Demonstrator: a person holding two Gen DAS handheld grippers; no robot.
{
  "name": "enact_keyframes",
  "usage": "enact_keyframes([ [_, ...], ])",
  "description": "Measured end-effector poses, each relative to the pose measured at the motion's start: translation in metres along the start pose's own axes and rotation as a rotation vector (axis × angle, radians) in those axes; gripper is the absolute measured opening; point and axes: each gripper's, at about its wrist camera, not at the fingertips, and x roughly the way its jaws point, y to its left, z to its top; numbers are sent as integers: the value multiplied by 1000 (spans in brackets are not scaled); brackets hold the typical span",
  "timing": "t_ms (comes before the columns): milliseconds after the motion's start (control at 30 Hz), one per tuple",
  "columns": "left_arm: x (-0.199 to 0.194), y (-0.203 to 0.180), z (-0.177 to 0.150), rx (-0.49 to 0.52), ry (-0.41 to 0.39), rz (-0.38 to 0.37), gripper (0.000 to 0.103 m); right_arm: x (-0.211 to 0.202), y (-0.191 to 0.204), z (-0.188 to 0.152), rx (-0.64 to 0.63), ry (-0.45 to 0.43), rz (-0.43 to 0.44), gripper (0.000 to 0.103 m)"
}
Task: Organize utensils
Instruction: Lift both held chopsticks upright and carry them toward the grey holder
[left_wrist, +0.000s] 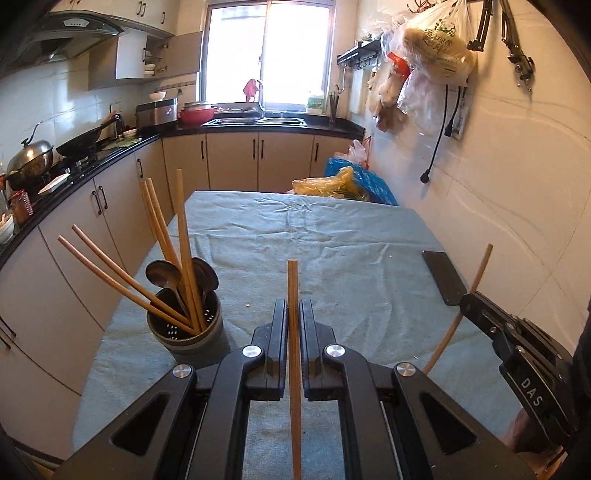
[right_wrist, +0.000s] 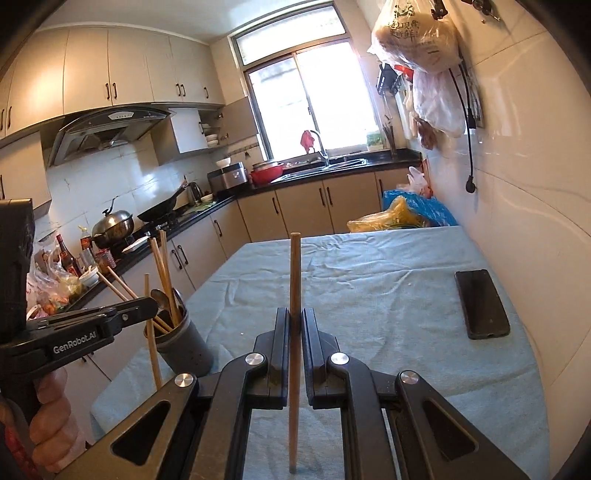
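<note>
My left gripper (left_wrist: 293, 306) is shut on a wooden chopstick (left_wrist: 293, 280) that stands nearly upright between its fingers, above the cloth-covered table (left_wrist: 332, 236). My right gripper (right_wrist: 294, 314) is shut on a second chopstick (right_wrist: 294, 266), also upright. In the left wrist view the right gripper (left_wrist: 466, 300) shows at the right edge with its chopstick (left_wrist: 480, 269). A grey utensil holder (left_wrist: 184, 328) with several chopsticks and dark spoons stands on the table's left side, left of both grippers. In the right wrist view the holder (right_wrist: 184, 343) sits behind the left gripper (right_wrist: 147, 303).
A black phone (left_wrist: 444, 277) lies flat near the table's right edge by the white wall, seen too in the right wrist view as the phone (right_wrist: 482, 302). Plastic bags (left_wrist: 343, 184) sit past the far end. A kitchen counter (left_wrist: 92, 158) with pots runs along the left. A hand (right_wrist: 48, 424) holds the left gripper.
</note>
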Motion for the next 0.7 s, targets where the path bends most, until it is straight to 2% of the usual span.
enact_keyframes([
  [700, -7, 12, 8, -17, -22, -1, 6, 3, 11, 12, -13, 2, 20, 7],
])
